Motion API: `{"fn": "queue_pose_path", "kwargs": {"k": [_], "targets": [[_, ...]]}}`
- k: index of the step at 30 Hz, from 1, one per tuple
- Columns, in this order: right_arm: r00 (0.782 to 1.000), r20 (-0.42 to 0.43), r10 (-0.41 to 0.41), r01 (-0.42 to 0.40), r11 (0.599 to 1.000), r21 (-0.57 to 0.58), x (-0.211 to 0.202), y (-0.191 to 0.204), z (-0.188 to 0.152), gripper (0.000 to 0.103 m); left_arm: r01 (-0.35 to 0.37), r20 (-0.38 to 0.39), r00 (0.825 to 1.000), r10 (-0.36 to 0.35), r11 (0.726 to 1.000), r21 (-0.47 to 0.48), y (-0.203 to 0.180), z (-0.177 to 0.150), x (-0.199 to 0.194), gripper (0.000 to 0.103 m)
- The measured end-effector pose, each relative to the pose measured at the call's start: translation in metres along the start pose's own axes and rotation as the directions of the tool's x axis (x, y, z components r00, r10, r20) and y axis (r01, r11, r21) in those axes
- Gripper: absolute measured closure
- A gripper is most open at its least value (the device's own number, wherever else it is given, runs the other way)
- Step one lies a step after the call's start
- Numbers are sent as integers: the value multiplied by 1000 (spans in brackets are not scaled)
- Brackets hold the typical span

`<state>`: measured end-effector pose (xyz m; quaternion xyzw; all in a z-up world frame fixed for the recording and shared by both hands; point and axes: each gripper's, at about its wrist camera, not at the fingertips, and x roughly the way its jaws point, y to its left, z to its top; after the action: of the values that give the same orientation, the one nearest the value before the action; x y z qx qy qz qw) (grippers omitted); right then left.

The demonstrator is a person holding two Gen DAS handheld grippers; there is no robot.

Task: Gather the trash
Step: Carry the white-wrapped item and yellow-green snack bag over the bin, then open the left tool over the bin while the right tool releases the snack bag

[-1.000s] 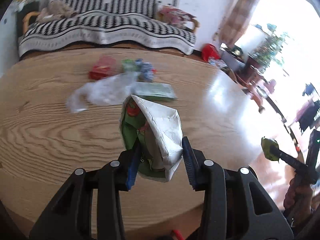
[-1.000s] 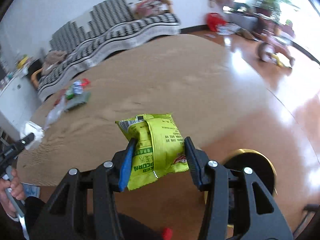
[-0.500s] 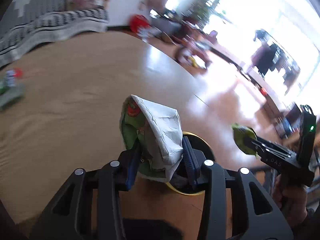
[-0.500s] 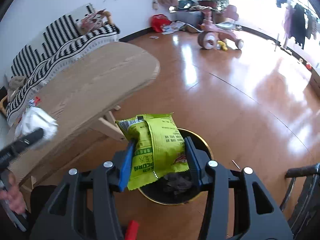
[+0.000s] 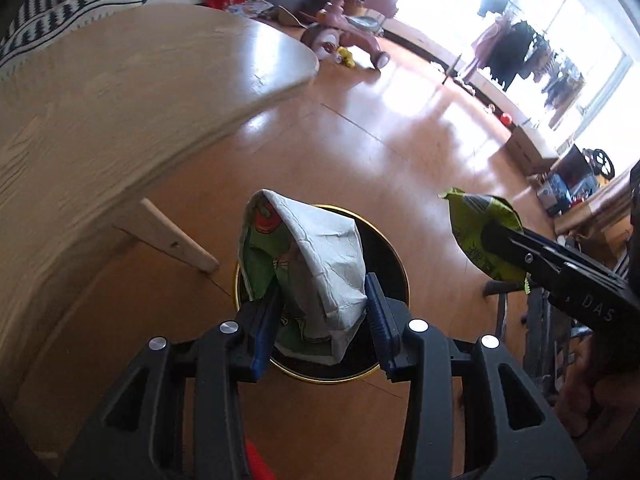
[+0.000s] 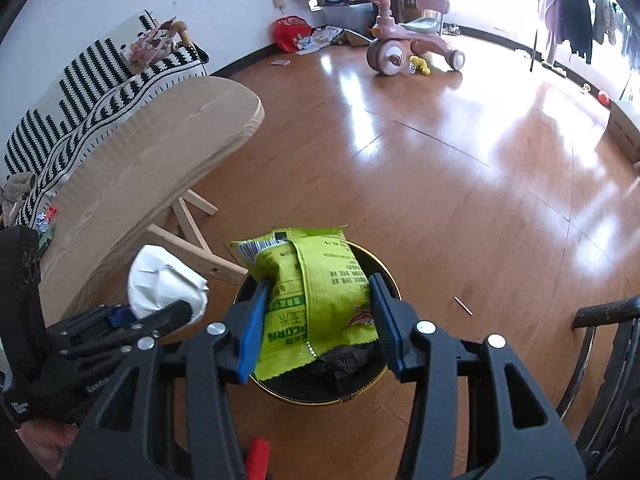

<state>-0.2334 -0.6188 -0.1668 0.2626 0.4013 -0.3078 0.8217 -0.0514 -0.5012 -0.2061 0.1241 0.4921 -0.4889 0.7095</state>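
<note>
Since the earlier frame, both claws are being held closer over the black gold-rimmed bin (image 6: 362, 394) on the floor (image 6: 460, 184), beside the worktop (image 5: 120, 92) edge. "CORN" is being displayed on the yellow-green snack bag (image 6: 320, 300), which is being clamped by the right claw (image 6: 318, 330). A crumpled white-and-green wrapper (image 5: 316, 268) is being clamped by the left claw (image 5: 324, 326) above the bin.

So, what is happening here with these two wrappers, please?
A person is clearing trash with a tool in each hand. The left tool is shut on a crumpled white and green wrapper. The right tool is shut on a yellow-green snack bag. Both hang above the black bin on the floor beside the wooden table. Nothing is released yet.
</note>
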Motion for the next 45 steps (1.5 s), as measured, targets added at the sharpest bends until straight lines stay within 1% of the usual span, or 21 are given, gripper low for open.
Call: {"fn": "queue_pose_path", "kwargs": {"k": [5,9,16,17,20,23,31,39,42,43,45], "targets": [[1000,-12,-2,2,1000,5,6,-3,-3,55,-4,-33,999,5,1000,6,2,3,17,62],[1000,-23,-3,3,1000,9,11,-2,-3,55,-20,-37,999,21,1000,21,-6,11,27,62],[999,-33,-9,9,1000,6,19,-1,-1,55,-34,-39,999,36,997,63,-12,9,32,60],[999,-35,-9,10,1000,8,20,-1,0,55,-35,-40,998,38,997,65,-14,10,33,59],[999,-37,-11,11,1000,12,20,-6,0,55,-41,-34,998,43,996,74,-14,8,32,36],[999,-37,-13,14,1000,14,21,-7,0,54,-46,-20,999,48,995,88,-15,8,29,31],[999,-45,-8,9,1000,8,23,-3,1,54,-48,-19,999,50,995,85,-12,8,29,30],[998,-64,5,-5,1000,2,31,0,4,54,-46,-16,999,47,997,57,-5,9,27,27],[998,-63,7,-6,1000,17,31,0,6,51,-44,-14,999,44,998,44,-4,8,25,26],[998,-60,10,-9,1000,19,31,0,7,46,-43,-13,999,43,998,40,-3,8,25,25],[999,-53,8,-7,1000,15,29,2,8,45,-42,-13,999,43,999,34,-3,8,24,25]]}}
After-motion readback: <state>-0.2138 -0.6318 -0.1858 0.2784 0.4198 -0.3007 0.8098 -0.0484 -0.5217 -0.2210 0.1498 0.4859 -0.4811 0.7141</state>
